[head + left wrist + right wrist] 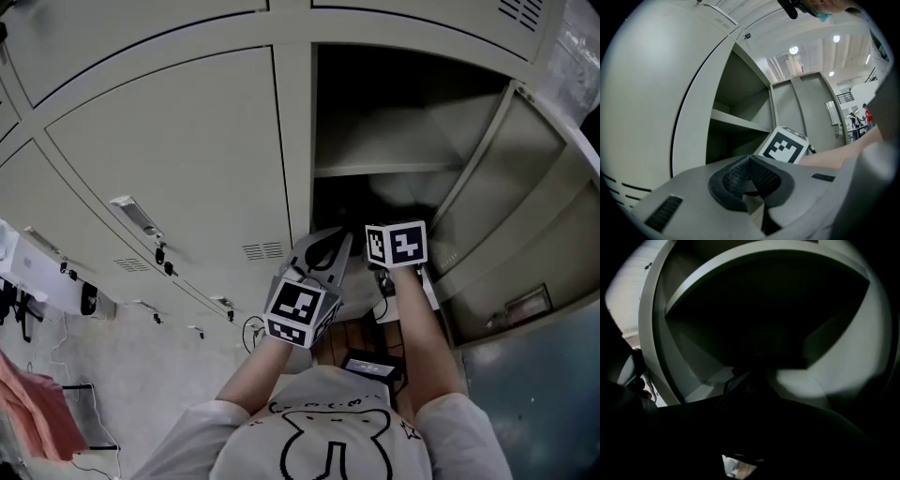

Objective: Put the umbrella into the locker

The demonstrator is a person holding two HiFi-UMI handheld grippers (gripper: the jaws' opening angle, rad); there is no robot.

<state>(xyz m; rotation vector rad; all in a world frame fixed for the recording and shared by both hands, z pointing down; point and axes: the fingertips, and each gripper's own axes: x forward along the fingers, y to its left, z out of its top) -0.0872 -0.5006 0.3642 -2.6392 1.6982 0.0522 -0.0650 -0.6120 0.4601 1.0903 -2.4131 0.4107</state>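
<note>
The open locker [403, 122] has a shelf [394, 170] and a dark lower compartment. My right gripper reaches into that compartment, and only its marker cube [396, 244] shows in the head view. In the right gripper view a dark folded bundle [739, 383], probably the umbrella, lies low in the compartment just ahead of the jaws. It is too dark there to see whether the jaws touch it. My left gripper [323, 251] hovers outside, left of the opening, with its pads [740, 180] together and nothing between them.
The locker door [511, 216] stands swung open to the right. Shut locker doors [169, 150] fill the left. A black device [370, 364] lies on the floor near my feet, and a pink cloth [33, 403] hangs at far left.
</note>
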